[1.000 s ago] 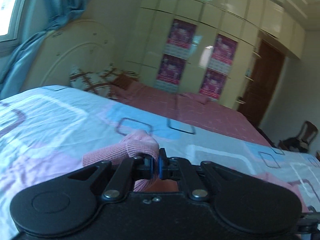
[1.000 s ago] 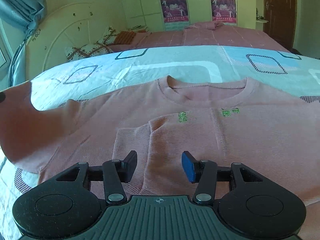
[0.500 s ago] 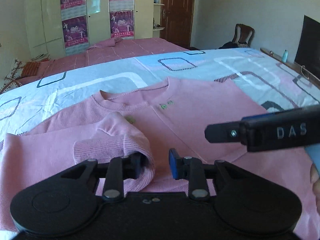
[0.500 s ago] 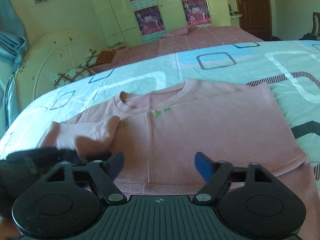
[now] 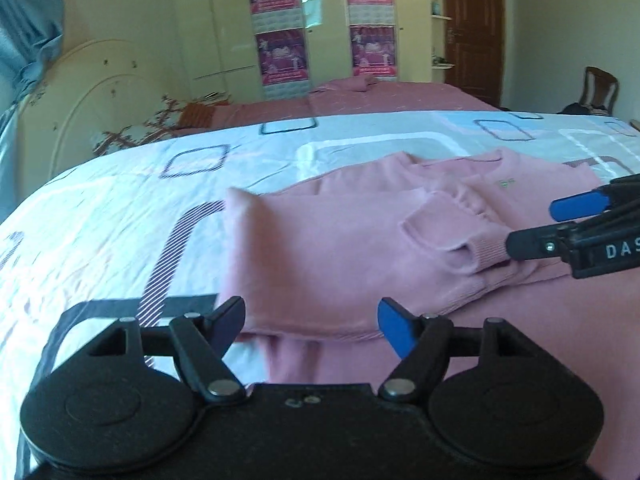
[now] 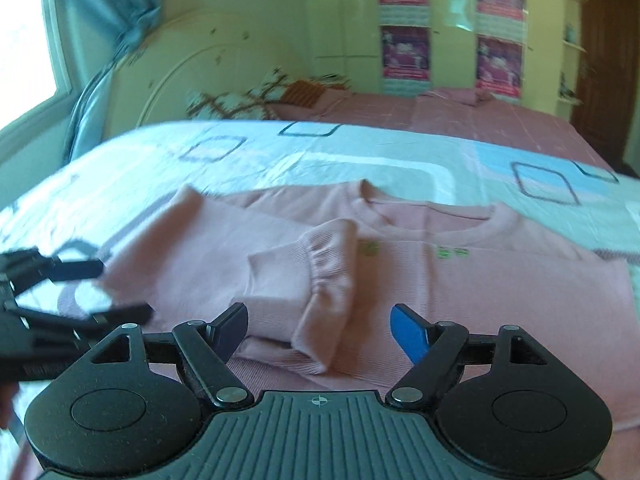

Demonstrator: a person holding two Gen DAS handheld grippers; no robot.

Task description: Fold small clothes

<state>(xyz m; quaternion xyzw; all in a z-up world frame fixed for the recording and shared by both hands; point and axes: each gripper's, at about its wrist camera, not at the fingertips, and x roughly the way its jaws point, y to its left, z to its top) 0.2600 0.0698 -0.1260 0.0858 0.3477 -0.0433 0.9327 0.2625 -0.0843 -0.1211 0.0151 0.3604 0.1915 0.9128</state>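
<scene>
A small pink sweater [image 5: 340,248] lies flat on the patterned bedsheet [image 5: 100,216], neck away from me, with tiny green marks on the chest. Its left sleeve is folded across the body, the ribbed cuff [image 6: 320,280] lying on the chest. My left gripper [image 5: 312,324] is open and empty over the sweater's lower left edge. My right gripper [image 6: 320,324] is open and empty just short of the folded cuff. The right gripper also shows at the right edge of the left wrist view [image 5: 560,224]. The left gripper shows blurred at the left of the right wrist view [image 6: 80,300].
The sheet covers the bed edge at the left. A second bed with a pink cover [image 5: 380,96] lies behind, with a cream headboard [image 5: 92,104], patterned pillows [image 6: 240,104] and cupboards with posters. A brown door [image 5: 476,28] and a chair [image 5: 596,92] stand at the right.
My left gripper has let go of the sleeve cuff, opened and drawn back to the left. The sleeve now lies folded over the chest. My right gripper stayed open and moved toward the cuff.
</scene>
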